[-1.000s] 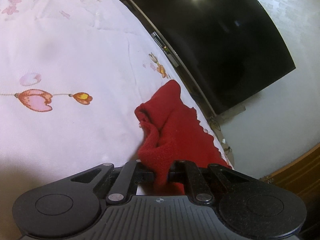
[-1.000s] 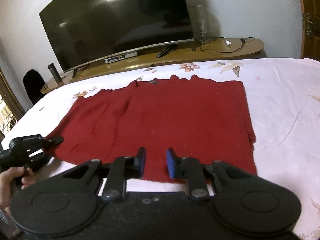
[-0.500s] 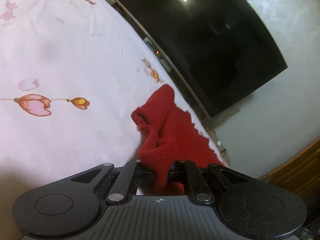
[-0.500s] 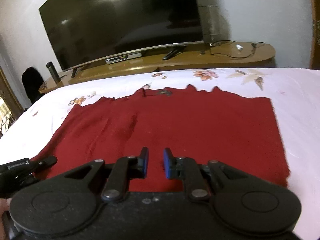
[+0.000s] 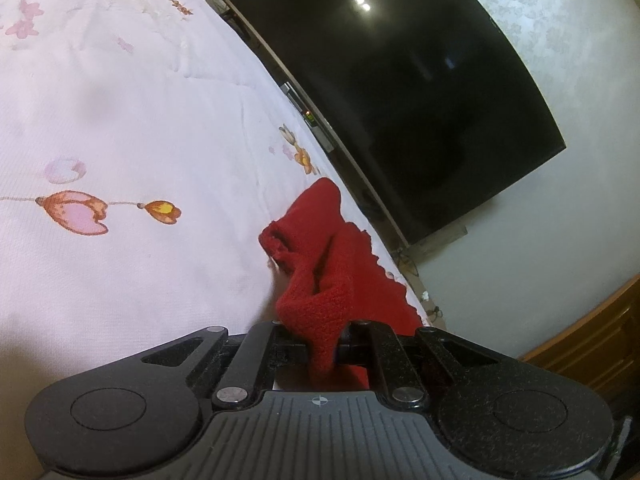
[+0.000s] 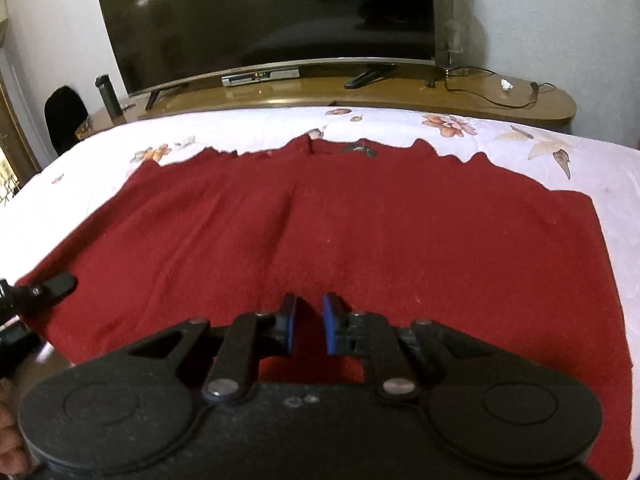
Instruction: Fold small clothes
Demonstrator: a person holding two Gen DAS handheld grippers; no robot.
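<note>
Nearest to you, your left gripper point(image 5: 326, 334) is clenched on a bunched corner of the red knitted garment point(image 5: 320, 280); the cloth is squeezed between the two black fingers and rises in front of them in a thick fold. In the right wrist view this same left gripper point(image 6: 60, 285) shows at the left edge, at the near left corner of the garment, and a part of your left hand point(image 6: 10, 440) shows in the bottom left corner.

Your right gripper point(image 6: 307, 328) is released: the two blue pads point(image 6: 289, 326) stand apart with a narrow gap between them, and nothing is in this gap. The gripper hangs above the near edge of the garment, about at its middle. If the pads touch the cloth, I cannot tell.

The red knitted garment point(image 6: 360, 232) lies spread flat on the white bedsheet point(image 6: 592, 152), which has flowers printed in pink and orange. It covers a wide part of the bed, and its far edge is wavy. A small dark label point(image 6: 362, 151) sits near the middle of this far edge.

Behind the bed stands a long wooden cabinet point(image 6: 400, 96). On it you see a large dark television point(image 6: 264, 16), a flat set-top box point(image 6: 260, 77) under the screen, a dark bottle point(image 6: 107, 94) at the left end and a black cable point(image 6: 496, 98) at the right end.
</note>
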